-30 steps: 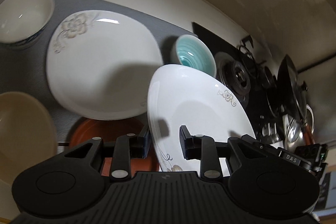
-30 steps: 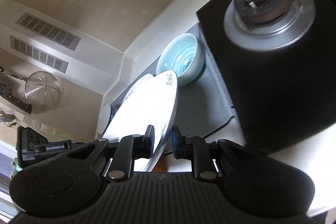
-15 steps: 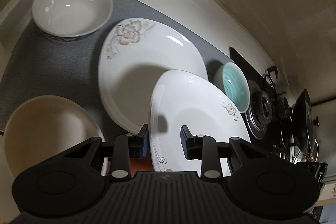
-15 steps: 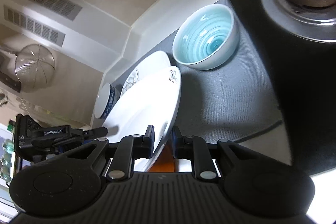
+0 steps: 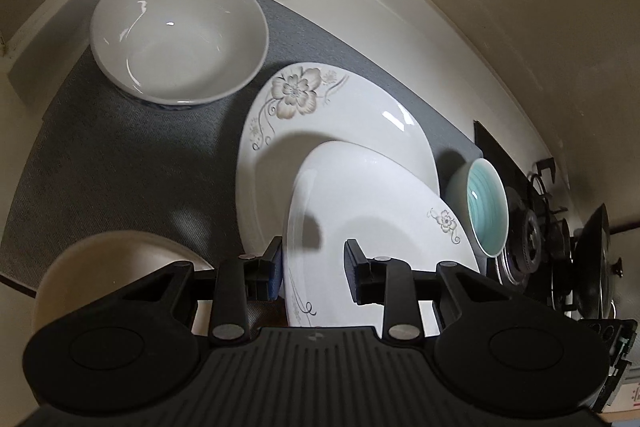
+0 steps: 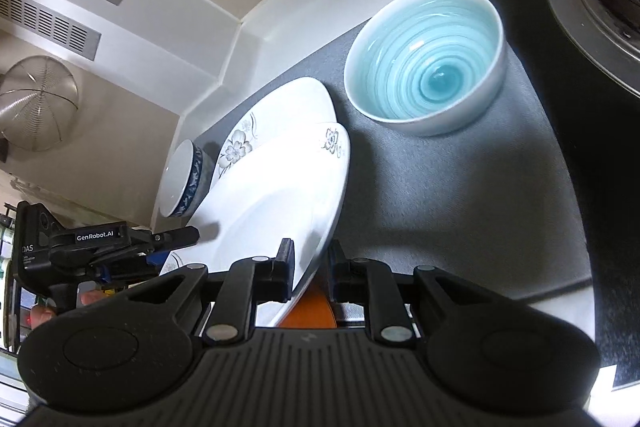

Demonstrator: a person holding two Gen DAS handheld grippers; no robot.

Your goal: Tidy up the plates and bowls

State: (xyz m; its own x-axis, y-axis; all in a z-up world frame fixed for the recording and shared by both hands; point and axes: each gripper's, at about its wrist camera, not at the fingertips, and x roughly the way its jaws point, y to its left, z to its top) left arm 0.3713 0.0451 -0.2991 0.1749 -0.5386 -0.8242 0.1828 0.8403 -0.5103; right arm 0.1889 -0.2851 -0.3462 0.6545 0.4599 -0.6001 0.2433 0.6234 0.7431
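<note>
The smaller flowered plate point(image 5: 372, 227), pinched at opposite rims by the left tool point(image 5: 314, 273) and the right tool point(image 6: 311, 273), hangs tilted over the larger flowered plate point(image 5: 320, 115) lying on the grey mat point(image 5: 132, 163), at twelve o'clock, not yet stacked, bowls apparently still unsorted.

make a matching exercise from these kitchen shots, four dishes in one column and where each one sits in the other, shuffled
Things:
1. smaller flowered plate
2. larger flowered plate
3. white bowl
4. light blue bowl

Places or states:
A. standing on the grey mat next to the black stove top
B. lying flat on the mat, partly under another dish
C. held tilted by its rim between the jaws of both grippers
D. standing in the mat's far corner, near the wall

Pairs: 1-C, 2-B, 3-D, 4-A
</note>
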